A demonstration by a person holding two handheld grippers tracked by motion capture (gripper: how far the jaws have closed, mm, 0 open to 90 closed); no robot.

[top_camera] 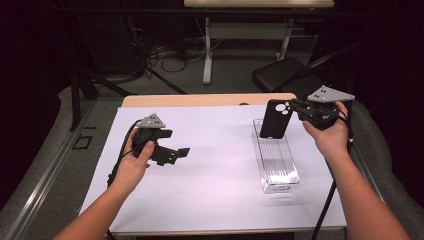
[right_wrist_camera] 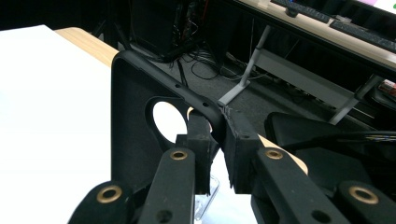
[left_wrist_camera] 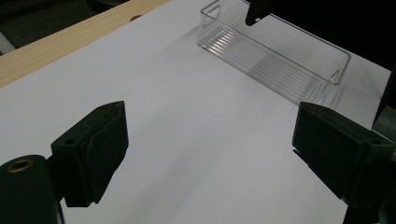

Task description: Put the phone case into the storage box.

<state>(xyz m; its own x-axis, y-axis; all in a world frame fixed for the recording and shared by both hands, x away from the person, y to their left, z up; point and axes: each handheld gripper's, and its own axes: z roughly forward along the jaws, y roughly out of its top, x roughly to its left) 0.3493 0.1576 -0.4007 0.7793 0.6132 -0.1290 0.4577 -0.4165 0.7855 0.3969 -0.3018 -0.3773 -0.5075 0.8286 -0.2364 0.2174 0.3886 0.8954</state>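
Note:
My right gripper point(top_camera: 299, 108) is shut on the upper edge of a black phone case point(top_camera: 276, 119), holding it upright above the far end of a clear plastic tray point(top_camera: 276, 161). In the right gripper view the pads clamp the case wall point(right_wrist_camera: 135, 126) beside its camera cut-out, with the gripper point(right_wrist_camera: 217, 140) closed on that edge. On the left of the white sheet, my left gripper point(top_camera: 177, 152) hovers open and holds nothing. The left gripper view shows its gripper point(left_wrist_camera: 208, 140) spread wide over bare paper, with the tray point(left_wrist_camera: 275, 60) and a tip of the case point(left_wrist_camera: 254, 11) farther off.
A white sheet point(top_camera: 215, 175) covers most of the wooden table point(top_camera: 200, 100). Behind the table stand a black chair point(top_camera: 280, 75), a desk leg point(top_camera: 207, 50) and floor cables. A cable point(top_camera: 325, 205) trails from the right gripper along the forearm.

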